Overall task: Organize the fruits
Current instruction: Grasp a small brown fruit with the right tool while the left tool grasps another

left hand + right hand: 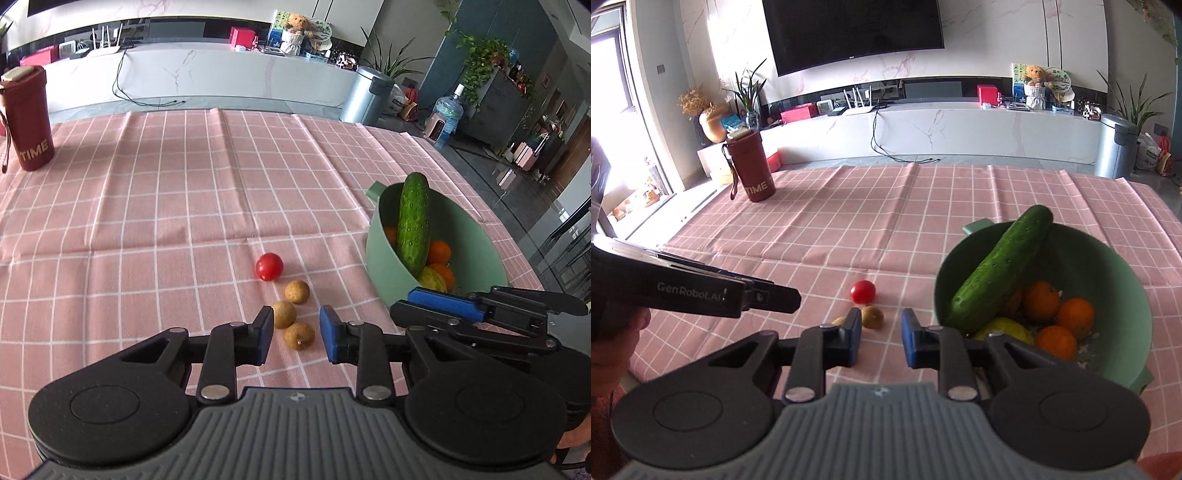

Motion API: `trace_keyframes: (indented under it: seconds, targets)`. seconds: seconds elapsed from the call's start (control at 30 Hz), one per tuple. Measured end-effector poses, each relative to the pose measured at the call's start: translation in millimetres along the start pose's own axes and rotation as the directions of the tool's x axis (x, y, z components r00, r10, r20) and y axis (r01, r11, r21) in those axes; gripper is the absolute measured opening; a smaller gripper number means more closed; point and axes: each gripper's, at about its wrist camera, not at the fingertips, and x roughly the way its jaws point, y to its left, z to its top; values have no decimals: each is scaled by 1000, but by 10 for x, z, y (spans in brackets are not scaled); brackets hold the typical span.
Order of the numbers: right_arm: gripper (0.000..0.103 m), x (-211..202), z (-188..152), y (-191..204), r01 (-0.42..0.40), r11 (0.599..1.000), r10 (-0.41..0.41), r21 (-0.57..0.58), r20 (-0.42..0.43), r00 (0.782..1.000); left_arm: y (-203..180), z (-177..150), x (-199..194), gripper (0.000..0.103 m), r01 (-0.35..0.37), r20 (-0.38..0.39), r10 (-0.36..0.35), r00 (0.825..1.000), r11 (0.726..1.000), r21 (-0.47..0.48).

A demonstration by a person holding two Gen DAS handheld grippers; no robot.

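Worktop under pink checked cloth (pixel 166 221). Mint-green plastic bowl (pixel 476 251) set at right edge as collection point, oranges inside. Long dark-green cucumber (pixel 413 225) propped on rim, long axis steep, tip pointing up and away. Red cherry tomato (pixel 269 266) and three small round tan longans (pixel 284 314) left loose near bowl. Left claw (pixel 295 334) released, straddling nearest longan. Right claw (pixel 881 341) released, nothing held.

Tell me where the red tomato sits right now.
The red tomato lies on the pink checked tablecloth, left of the green bowl and just beyond three small brown fruits; in the right wrist view it sits ahead of the open right claw.
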Motion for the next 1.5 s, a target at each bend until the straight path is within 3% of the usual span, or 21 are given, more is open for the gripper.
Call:
trace_keyframes:
  seconds: [0.23,0.6,0.7,0.93,1.17,1.5]
  targets:
    - [14,332,-127,121,-30,999,29,-12,-91,995,126,-168,188,31,-40,-47,38,998,999,-34]
    - [19,776,-150,199,-86,996,87,15,-190,978,356,-160,232,31,-45,-22,43,999,991,-124]
    - [24,837,-137,185,-72,997,77,29,-186,979,362,-147,274,31,-34,-27,31,999,992,-121]
    - [22,933,-134,155,-51,998,58,40,-211,976,306,-132,348,31,-13,-37,10,999,997,-79]
    - [22,831,-140,90,62,997,-54,36,-201,978,249,-136,391,35,11,-44,-13,999,999,-48]
    - [22,833,-154,55,72,996,-61,44,-214,975,226,-98,571,41,20,-67,-24,997,998,-65]
